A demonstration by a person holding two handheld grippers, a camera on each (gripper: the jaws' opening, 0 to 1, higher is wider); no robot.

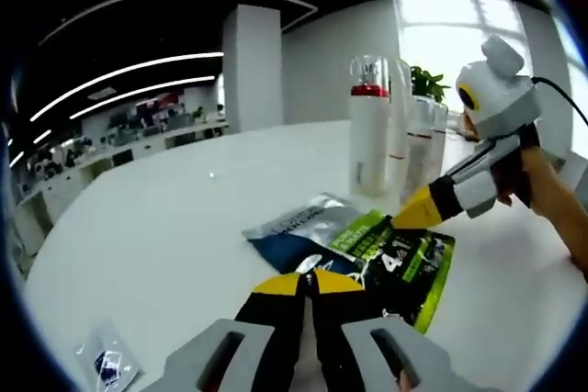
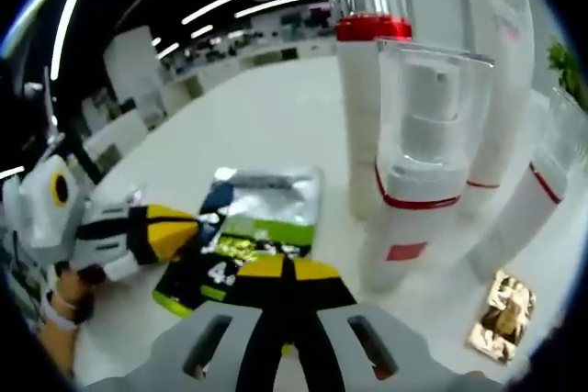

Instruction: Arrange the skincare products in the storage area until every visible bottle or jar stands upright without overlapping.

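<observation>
While the bottles [image 2: 404, 181] are standing upright, clustered on the white surface [image 1: 165, 218], tall, smooth, likely tippy and best gripped mid-body, both tongs, left [image 1: 308, 284] and right [image 2: 287, 268], are hovering closed and empty over flat sachets [image 1: 367, 245].

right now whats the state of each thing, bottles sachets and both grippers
tall white bottle: upright, clear cap on
short pump bottle: upright, clear cap on
green sachet: lying flat, overlapping the silver one
silver sachet: lying flat on the table
gold sachet: lying flat by the bottles
left gripper: shut, empty
right gripper: shut, empty
</observation>
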